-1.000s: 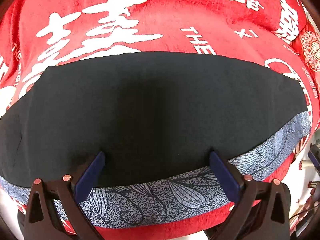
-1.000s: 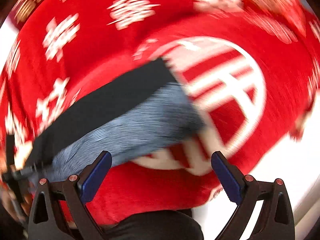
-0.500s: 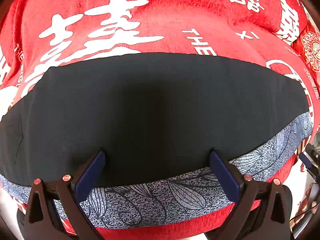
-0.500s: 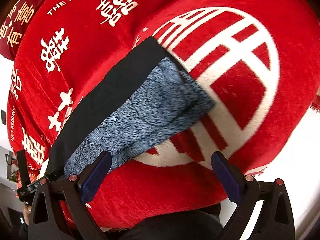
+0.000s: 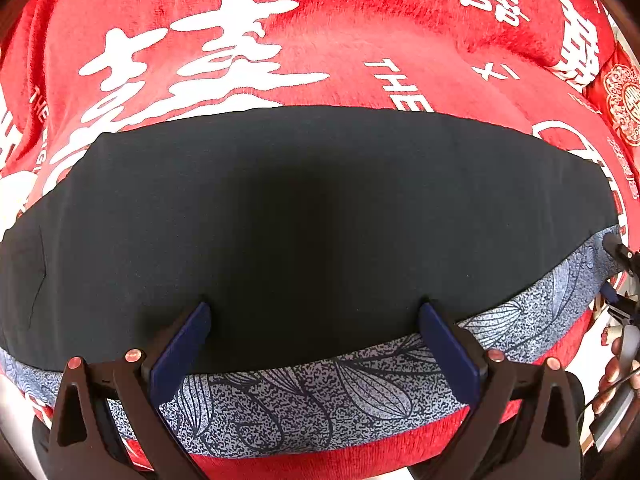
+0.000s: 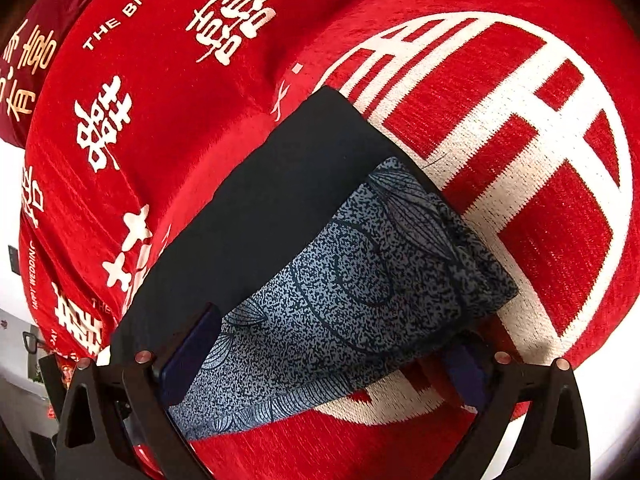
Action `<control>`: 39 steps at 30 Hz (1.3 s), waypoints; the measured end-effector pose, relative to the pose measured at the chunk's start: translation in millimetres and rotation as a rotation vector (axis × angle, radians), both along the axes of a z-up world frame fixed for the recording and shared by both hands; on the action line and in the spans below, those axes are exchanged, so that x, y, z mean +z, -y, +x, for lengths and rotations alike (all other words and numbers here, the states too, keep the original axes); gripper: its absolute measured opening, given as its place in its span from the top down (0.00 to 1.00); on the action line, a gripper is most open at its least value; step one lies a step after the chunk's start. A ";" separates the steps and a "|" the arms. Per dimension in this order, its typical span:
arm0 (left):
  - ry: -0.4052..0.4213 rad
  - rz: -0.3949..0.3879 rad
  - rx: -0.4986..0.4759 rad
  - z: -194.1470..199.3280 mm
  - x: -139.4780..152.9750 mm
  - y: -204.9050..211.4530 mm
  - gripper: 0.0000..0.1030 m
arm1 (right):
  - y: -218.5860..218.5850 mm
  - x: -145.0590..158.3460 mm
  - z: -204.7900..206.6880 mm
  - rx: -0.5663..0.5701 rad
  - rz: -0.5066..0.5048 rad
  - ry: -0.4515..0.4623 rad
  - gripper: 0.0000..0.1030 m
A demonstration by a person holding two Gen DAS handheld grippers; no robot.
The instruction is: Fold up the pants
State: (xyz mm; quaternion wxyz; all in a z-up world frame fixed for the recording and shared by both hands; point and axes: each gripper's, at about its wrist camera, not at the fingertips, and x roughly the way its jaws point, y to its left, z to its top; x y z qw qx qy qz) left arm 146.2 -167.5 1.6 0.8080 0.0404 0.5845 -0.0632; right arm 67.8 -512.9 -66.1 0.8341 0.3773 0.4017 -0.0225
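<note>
The pants (image 5: pixel 320 216) lie flat as a long folded strip on a red blanket (image 5: pixel 320 32). They are black with a blue-grey leaf-print band (image 5: pixel 304 400) along the near edge. My left gripper (image 5: pixel 314 344) is open, its blue fingers spread wide just above the middle of the strip. In the right wrist view the same pants (image 6: pixel 280 208) run away to the left, with the printed end (image 6: pixel 360 280) nearest. My right gripper (image 6: pixel 320 356) is open, low over that printed end, one finger on each side of it.
The red blanket (image 6: pixel 180 100) has white characters and a big round emblem (image 6: pixel 520 152) beside the pants' end. A dark red pillow (image 6: pixel 28 52) lies at the far left. The right gripper and the hand holding it show at the left view's right edge (image 5: pixel 618 304).
The right gripper has swung in and moved down towards the printed end of the pants, which now lies between its fingers. The left gripper has barely moved.
</note>
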 end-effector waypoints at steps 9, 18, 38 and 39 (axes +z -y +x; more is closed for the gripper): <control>0.004 -0.002 -0.001 0.2 0.6 -0.3 0.00 | -16.1 8.5 13.8 0.025 -0.057 -0.009 0.01; 0.007 -0.006 0.000 0.5 1.3 -1.5 0.00 | -15.2 -9.0 30.0 0.002 -0.053 -0.112 0.00; -0.065 -0.114 0.082 14.7 14.0 -7.6 0.02 | -41.2 80.9 11.6 0.069 -0.269 0.071 0.79; -0.077 -0.157 0.103 21.8 18.6 -5.0 0.02 | -45.5 88.8 10.0 0.074 -0.290 0.089 0.79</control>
